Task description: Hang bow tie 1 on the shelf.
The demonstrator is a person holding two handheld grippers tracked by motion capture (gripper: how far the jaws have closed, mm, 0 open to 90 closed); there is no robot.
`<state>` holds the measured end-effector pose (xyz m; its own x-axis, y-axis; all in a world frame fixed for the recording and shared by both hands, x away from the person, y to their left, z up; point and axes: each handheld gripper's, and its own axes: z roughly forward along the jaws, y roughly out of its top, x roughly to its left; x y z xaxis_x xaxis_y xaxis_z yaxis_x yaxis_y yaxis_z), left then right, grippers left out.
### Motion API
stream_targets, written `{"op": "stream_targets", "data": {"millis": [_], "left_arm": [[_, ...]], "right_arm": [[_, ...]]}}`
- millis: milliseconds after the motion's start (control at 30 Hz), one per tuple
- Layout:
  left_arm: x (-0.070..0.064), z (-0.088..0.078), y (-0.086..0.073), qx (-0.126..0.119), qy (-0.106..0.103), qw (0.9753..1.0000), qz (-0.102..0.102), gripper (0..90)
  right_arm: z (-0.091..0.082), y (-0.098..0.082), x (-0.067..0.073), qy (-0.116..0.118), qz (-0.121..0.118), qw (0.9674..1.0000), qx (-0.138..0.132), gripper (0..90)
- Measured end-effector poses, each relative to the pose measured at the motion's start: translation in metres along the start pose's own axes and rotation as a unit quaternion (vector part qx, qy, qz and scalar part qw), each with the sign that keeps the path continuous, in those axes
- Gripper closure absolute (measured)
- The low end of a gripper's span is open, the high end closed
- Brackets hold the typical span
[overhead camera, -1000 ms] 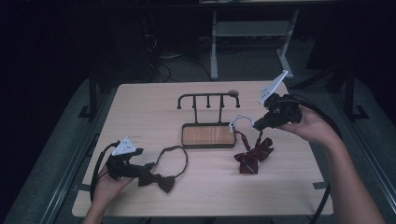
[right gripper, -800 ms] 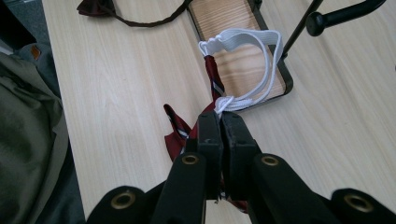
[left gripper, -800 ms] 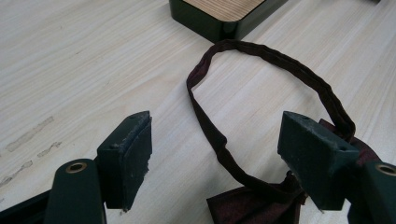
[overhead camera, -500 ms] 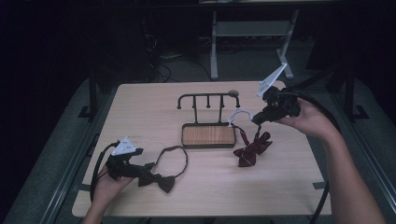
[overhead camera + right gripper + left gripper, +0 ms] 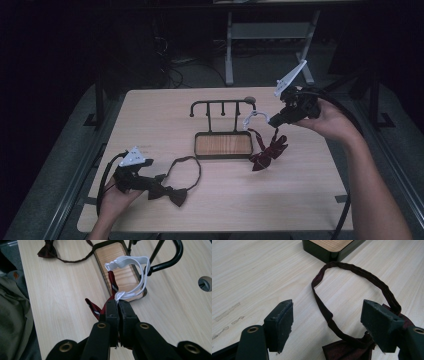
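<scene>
The high view looks forward and down from above the person's side, taking in the whole surface (image 5: 150, 115) from some way off. The left gripper view sits low and close over the surface, looking along its jaws at the dark bow tie (image 5: 352, 347) and a corner of the stand (image 5: 329, 250). The right gripper view looks down from higher up. All three share the stand's wooden base (image 5: 120, 267) and the dark bow tie (image 5: 172, 192).
</scene>
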<state>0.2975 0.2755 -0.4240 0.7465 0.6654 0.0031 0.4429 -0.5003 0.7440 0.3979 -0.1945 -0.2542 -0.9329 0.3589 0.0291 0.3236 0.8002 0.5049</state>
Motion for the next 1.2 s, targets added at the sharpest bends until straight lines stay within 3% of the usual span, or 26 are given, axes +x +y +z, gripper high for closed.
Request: {"op": "stream_targets", "data": {"millis": [600,1200], "left_arm": [[0.0,0.0,0.0,-0.001,-0.002,1.0,0.001,26.0],[-0.001,0.0,0.001,-0.001,-0.001,1.0,0.005,26.0]], "right_arm": [[-0.003,0.009,-0.017,-0.008,0.022,0.9997,0.008,86.5],[0.013,0.011,-0.037,-0.007,0.051,0.9985,0.018,86.2]]}}
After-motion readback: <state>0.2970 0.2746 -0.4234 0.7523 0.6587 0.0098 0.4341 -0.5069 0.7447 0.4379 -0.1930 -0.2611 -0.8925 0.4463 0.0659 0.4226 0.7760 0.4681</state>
